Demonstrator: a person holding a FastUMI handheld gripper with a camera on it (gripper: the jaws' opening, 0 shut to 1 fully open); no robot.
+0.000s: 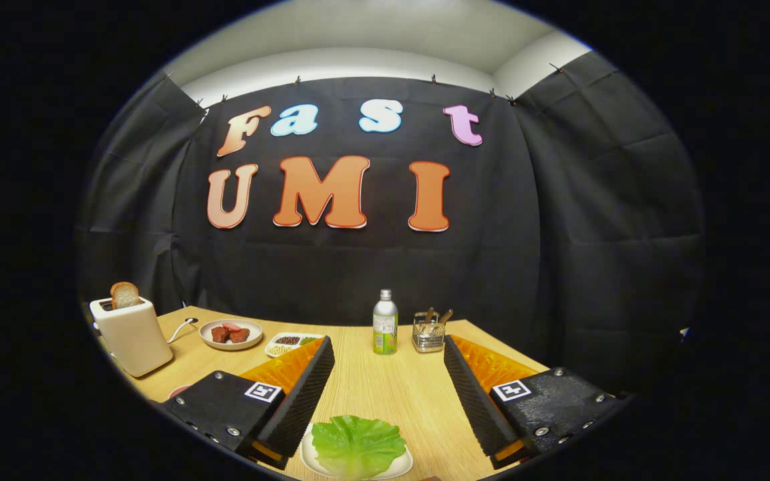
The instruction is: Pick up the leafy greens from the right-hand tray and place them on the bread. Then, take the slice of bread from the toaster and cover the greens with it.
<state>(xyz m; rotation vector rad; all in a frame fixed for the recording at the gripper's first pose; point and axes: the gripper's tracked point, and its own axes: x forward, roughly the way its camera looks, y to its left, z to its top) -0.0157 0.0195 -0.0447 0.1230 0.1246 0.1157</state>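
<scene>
A green lettuce leaf (pixel 357 445) lies on a small white tray (pixel 401 465) on the wooden table, low down between the bases of my fingers. My gripper (pixel 388 352) is open, its fingers spread wide above the table with nothing between them. Far off to the left of the fingers stands a white toaster (pixel 132 336) with a slice of toasted bread (pixel 124 294) sticking up out of its slot. The bread on which greens go is hidden from me.
A round plate of red meat pieces (pixel 231 333) and a divided dish of small foods (pixel 291 343) sit beyond the left finger. A bottle with a green label (pixel 385 323) and a wire basket of utensils (pixel 428 332) stand at the table's far edge.
</scene>
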